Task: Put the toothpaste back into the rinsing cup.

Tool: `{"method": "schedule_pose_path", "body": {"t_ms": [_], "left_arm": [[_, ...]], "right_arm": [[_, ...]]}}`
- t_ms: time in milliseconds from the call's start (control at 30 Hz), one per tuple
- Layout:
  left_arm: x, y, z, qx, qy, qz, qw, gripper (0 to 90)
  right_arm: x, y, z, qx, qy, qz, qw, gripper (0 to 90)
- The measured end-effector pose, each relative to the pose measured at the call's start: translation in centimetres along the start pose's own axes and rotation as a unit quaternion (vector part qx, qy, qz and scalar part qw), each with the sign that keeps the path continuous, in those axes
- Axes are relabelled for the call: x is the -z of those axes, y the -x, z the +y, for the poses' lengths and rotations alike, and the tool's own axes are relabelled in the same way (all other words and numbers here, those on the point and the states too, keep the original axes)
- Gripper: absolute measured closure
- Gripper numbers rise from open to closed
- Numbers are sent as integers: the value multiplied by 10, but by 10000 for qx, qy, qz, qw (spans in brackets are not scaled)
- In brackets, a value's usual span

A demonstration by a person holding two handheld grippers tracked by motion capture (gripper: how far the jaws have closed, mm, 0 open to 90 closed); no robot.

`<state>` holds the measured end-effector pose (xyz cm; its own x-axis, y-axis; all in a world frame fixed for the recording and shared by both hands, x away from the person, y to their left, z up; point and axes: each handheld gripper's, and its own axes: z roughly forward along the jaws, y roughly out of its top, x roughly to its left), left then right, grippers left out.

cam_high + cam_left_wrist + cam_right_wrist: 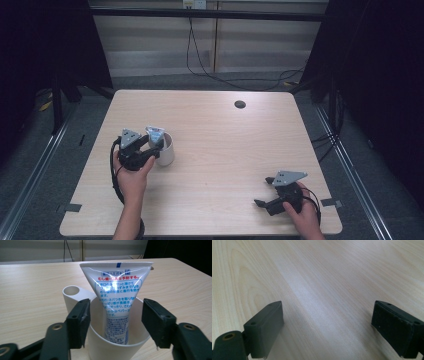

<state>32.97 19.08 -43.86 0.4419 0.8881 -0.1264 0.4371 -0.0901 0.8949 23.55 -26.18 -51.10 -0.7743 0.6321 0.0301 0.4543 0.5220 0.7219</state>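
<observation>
Seen from high view: pale wood table (215, 165), w/ white cup (166, 149) at left-centre holding a white toothpaste tube (156, 135) standing crimped end up, leaning toward far rim. Left gripper (152, 145) right at the cup, jaws spread wide either side of cup (117, 340) & tube (117, 302), gripping nothing, left jaw just outside cup wall beside a small side tube holder (71, 291). Right gripper (264, 192) well apart near table's front right corner, jaws wide open over bare wood (319, 290), empty.
</observation>
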Motion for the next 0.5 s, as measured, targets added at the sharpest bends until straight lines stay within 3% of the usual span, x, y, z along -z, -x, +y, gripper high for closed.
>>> {"method": "schedule_pose_path", "body": {"t_ms": [267, 500], "left_arm": [[2, 1, 0, -96, -31, -73, 9999, 280], [4, -1, -1, -7, -37, -179, 9998, 220]], "right_arm": [[0, 0, 0, 0, 1, 0, 10000, 101], [0, 0, 0, 1, 1, 1, 10000, 101]]}}
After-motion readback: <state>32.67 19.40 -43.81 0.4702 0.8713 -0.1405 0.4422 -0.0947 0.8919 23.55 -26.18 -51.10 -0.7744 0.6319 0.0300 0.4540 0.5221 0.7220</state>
